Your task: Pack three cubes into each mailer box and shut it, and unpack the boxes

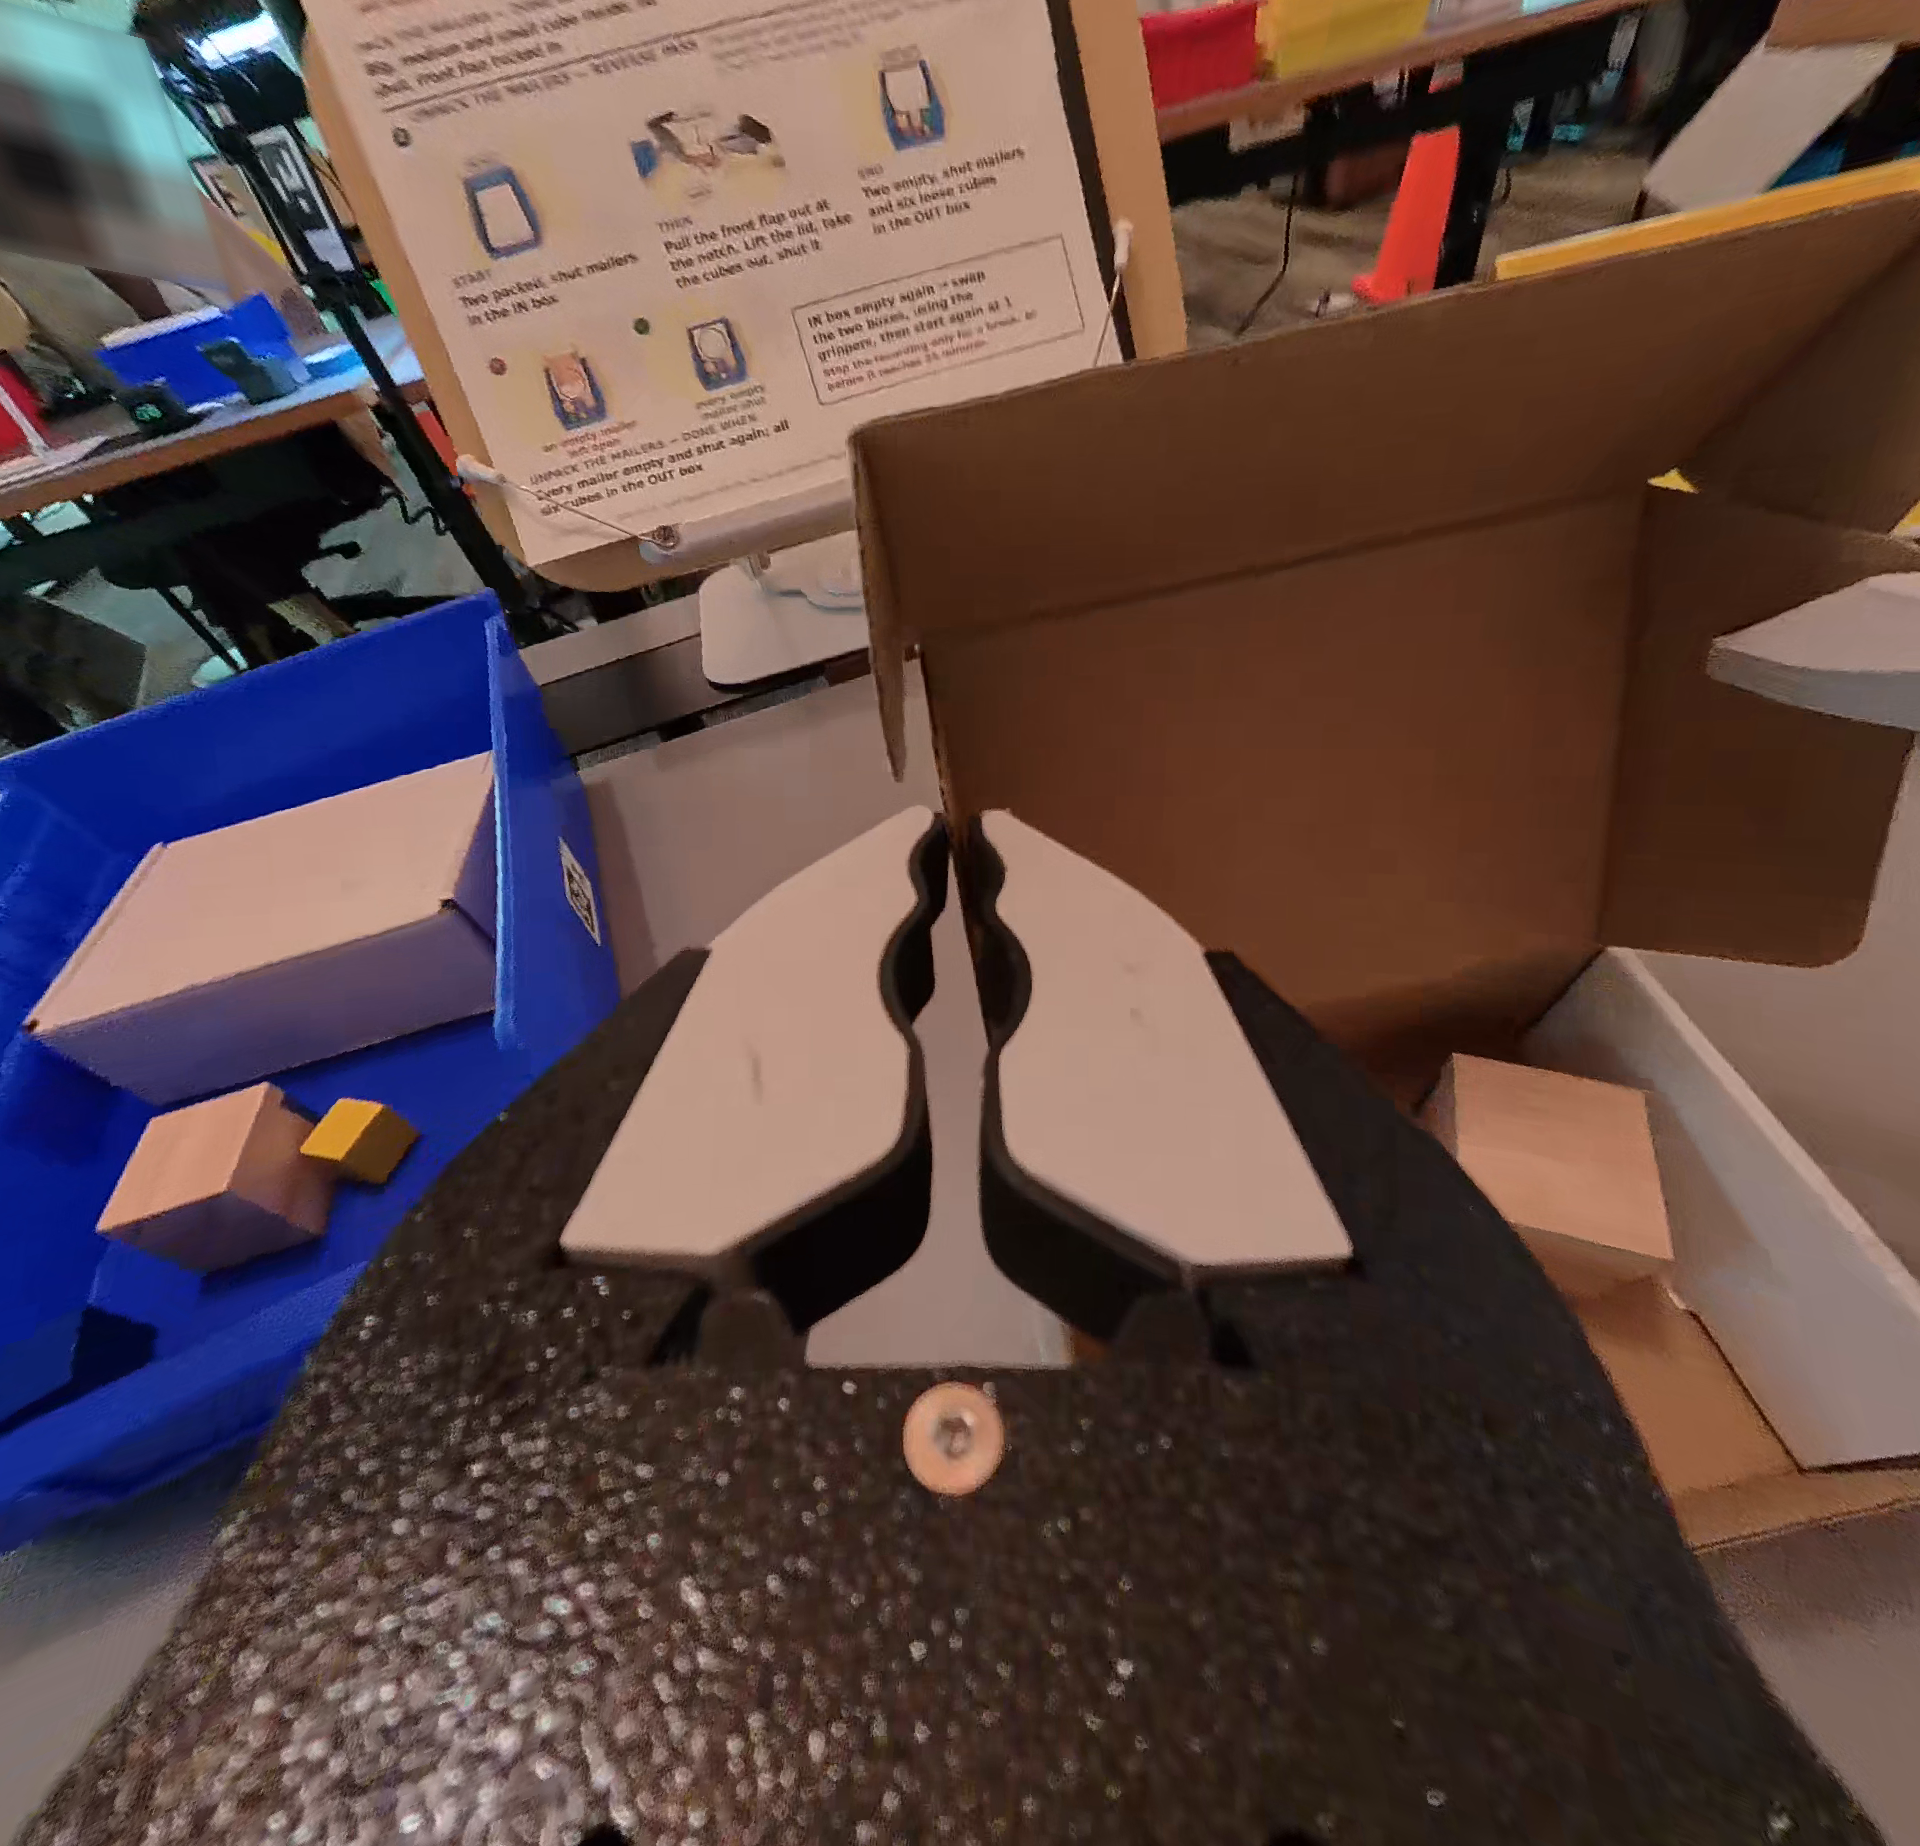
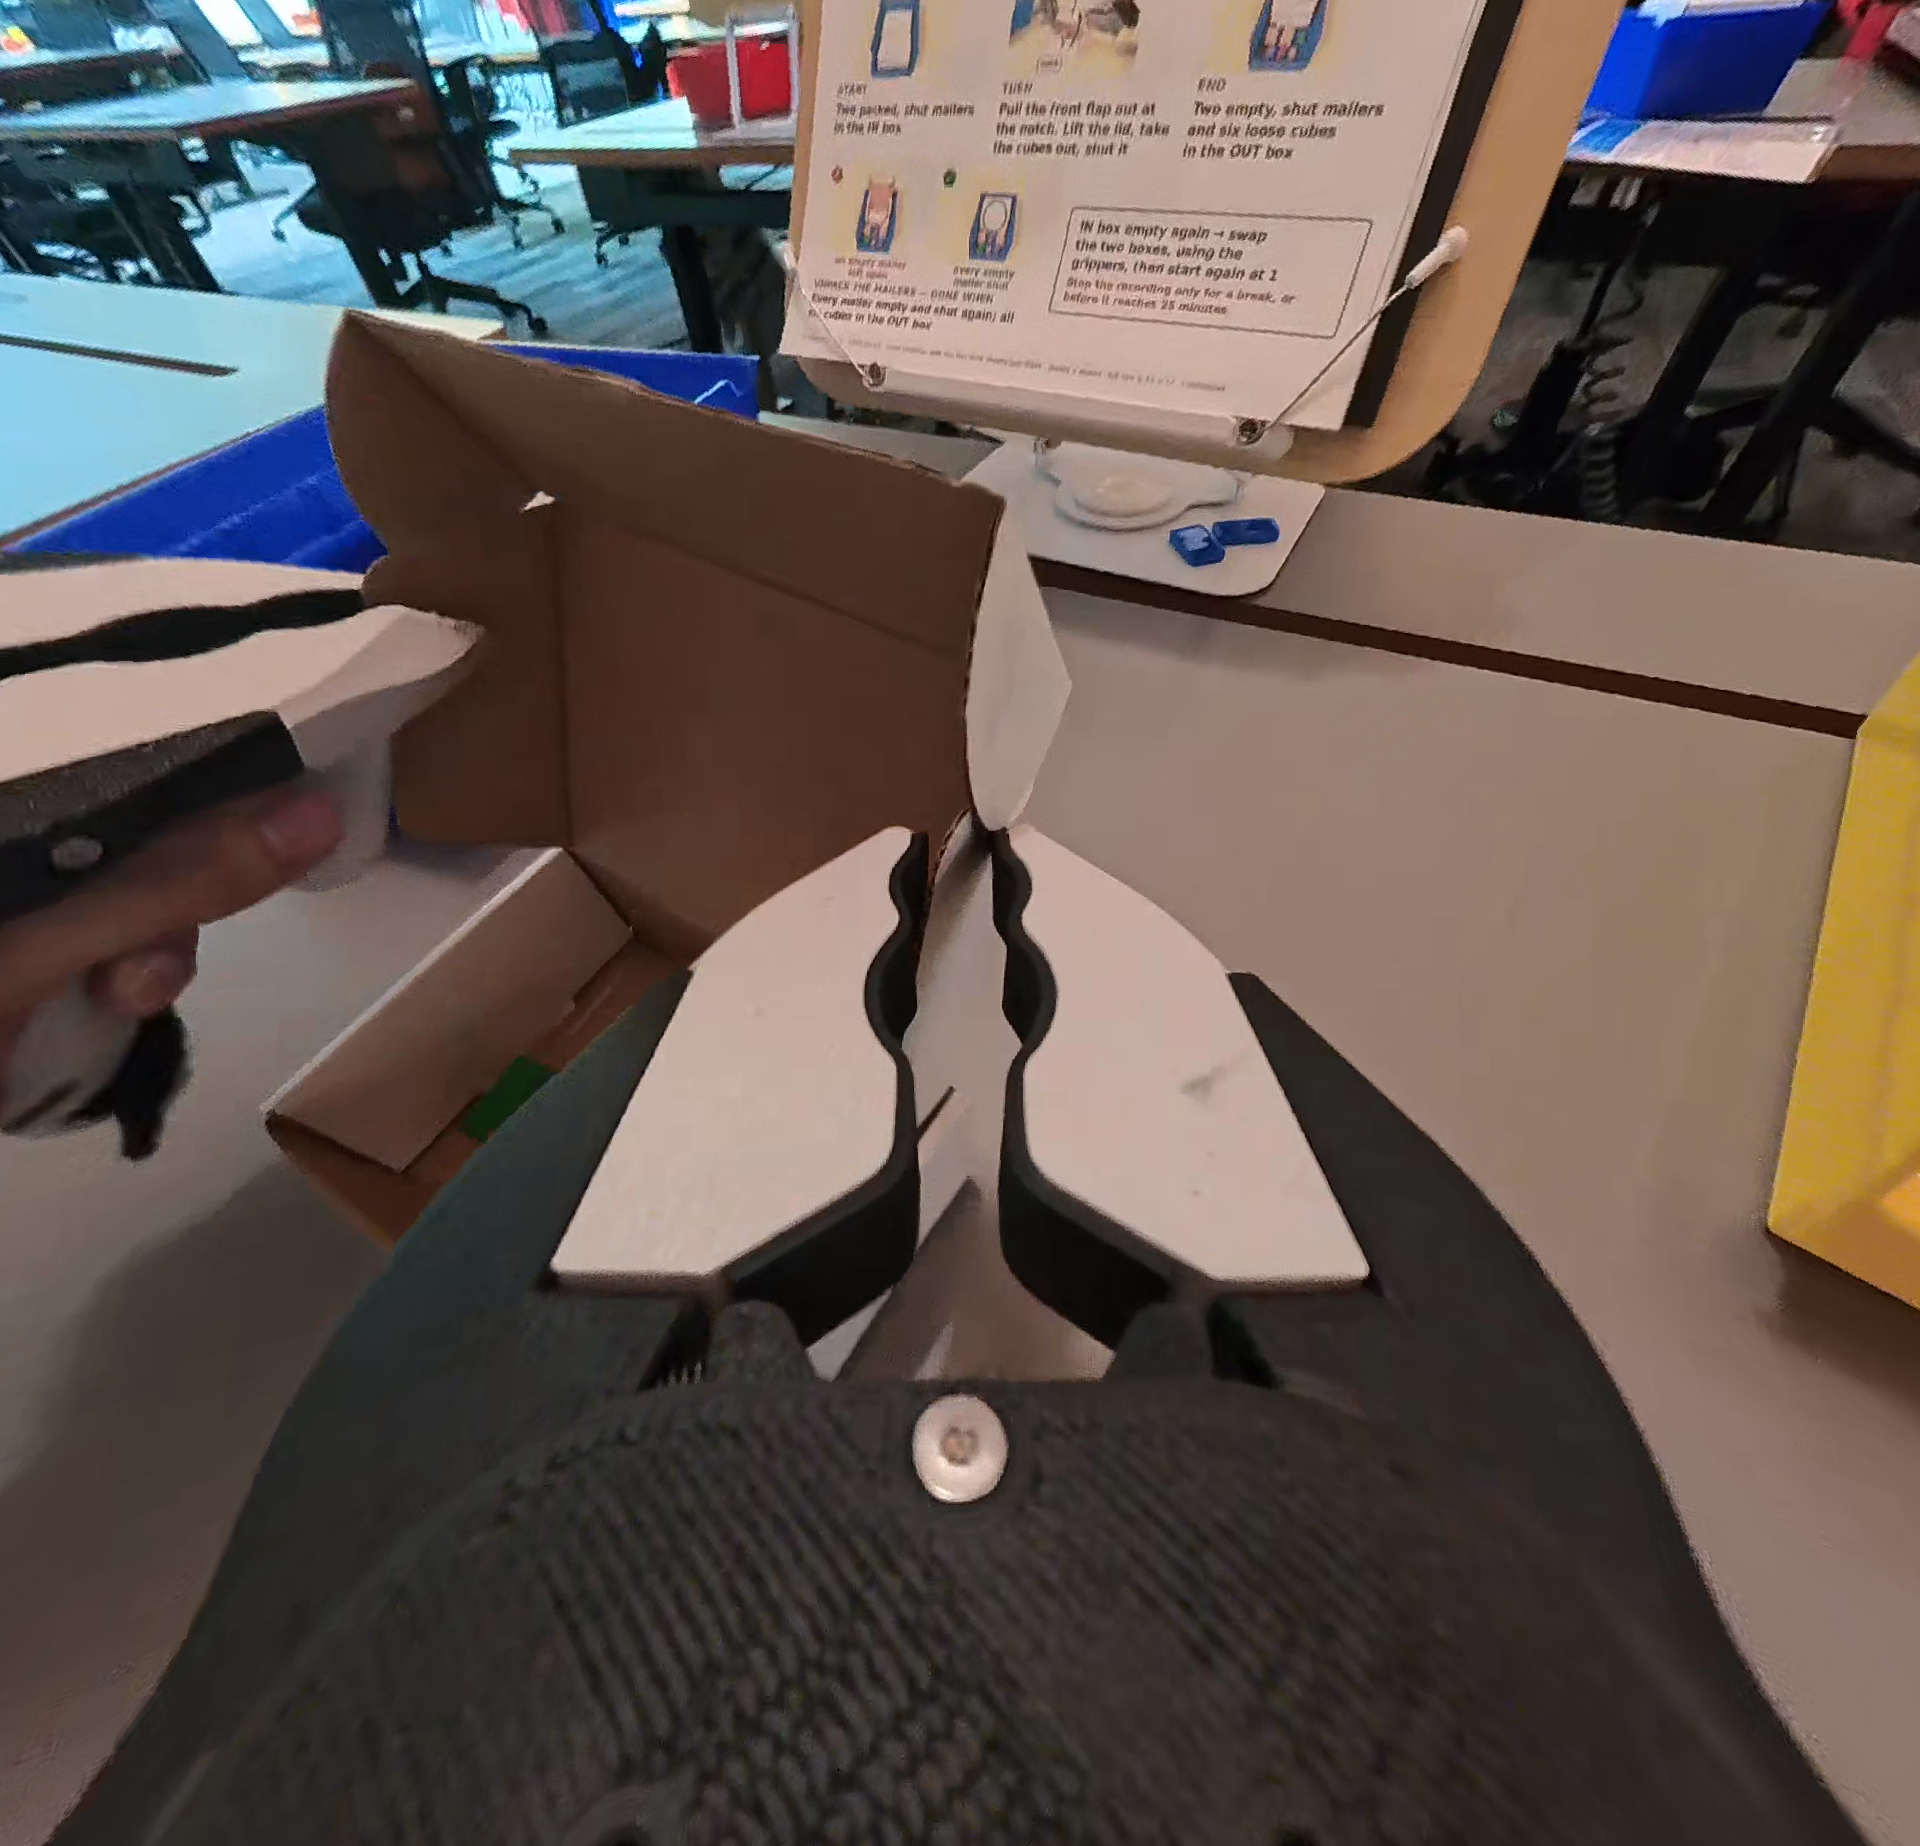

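Note:
An open mailer box (image 1: 1725, 1235) stands on the table, white outside and brown inside, with its lid (image 1: 1299, 757) raised upright. A wooden cube (image 1: 1558, 1162) lies inside it; a green cube (image 2: 509, 1090) shows in the right wrist view. My left gripper (image 1: 961, 840) is shut on the lid's left edge. My right gripper (image 2: 956, 846) is shut on the lid's (image 2: 727, 653) right edge, with cardboard between its fingers. Each gripper shows in the other's view: the left one (image 2: 447, 643) and the right one (image 1: 1766, 664).
A blue bin (image 1: 520, 757) at the left holds a shut white mailer (image 1: 281, 944), a wooden cube (image 1: 208, 1183) and a small yellow cube (image 1: 358, 1136). A yellow bin (image 2: 1860, 1017) stands at the right. An instruction sheet on a stand (image 2: 1122, 186) rises behind the box. My right fingertips sit around 15 cm from my left ones.

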Motion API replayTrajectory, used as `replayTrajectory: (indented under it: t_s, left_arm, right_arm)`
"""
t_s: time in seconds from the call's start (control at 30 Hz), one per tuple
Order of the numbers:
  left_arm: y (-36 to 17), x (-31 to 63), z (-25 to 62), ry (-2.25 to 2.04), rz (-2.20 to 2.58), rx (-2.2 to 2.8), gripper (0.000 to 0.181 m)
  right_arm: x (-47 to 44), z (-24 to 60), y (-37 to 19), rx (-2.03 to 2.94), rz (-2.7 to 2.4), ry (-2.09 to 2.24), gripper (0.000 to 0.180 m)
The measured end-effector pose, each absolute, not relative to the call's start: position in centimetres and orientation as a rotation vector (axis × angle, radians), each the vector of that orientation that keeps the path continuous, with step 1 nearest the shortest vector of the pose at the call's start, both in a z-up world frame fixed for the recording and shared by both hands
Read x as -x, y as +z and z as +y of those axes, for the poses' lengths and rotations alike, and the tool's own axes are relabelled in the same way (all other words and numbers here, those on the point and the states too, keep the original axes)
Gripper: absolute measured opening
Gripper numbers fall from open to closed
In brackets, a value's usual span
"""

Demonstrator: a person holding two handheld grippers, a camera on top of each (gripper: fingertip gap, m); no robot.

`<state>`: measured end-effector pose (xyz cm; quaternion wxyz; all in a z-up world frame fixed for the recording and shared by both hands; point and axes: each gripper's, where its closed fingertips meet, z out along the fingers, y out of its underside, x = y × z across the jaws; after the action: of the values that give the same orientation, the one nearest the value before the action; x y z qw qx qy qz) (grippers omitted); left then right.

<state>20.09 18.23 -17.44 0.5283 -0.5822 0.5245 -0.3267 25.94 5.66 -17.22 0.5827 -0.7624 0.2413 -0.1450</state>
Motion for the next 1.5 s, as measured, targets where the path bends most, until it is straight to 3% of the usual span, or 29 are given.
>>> replayTrajectory:
  t_s: [0.03,0.33,0.67,1.5]
  left_arm:
    - [-17.6,-19.8,18.1,-0.809,1.232,1.384,0.002]
    - [-18.6,-15.7,16.9,-0.849,1.092,1.368,0.002]
    - [-17.2,-15.6,16.3,-0.918,0.998,1.472,0.003]
    - [-18.5,-10.1,12.0,-0.956,1.037,1.387,0.006]
  right_arm:
    - [-25.8,5.6,-17.5,1.767,0.572,-0.368,0.011]
    - [-22.4,4.7,-18.1,1.699,0.462,-0.616,0.009]
    - [-22.2,4.7,-16.5,1.57,0.606,-0.424,0.01]
    - [-17.5,0.9,-17.7,1.435,0.575,-0.411,0.009]
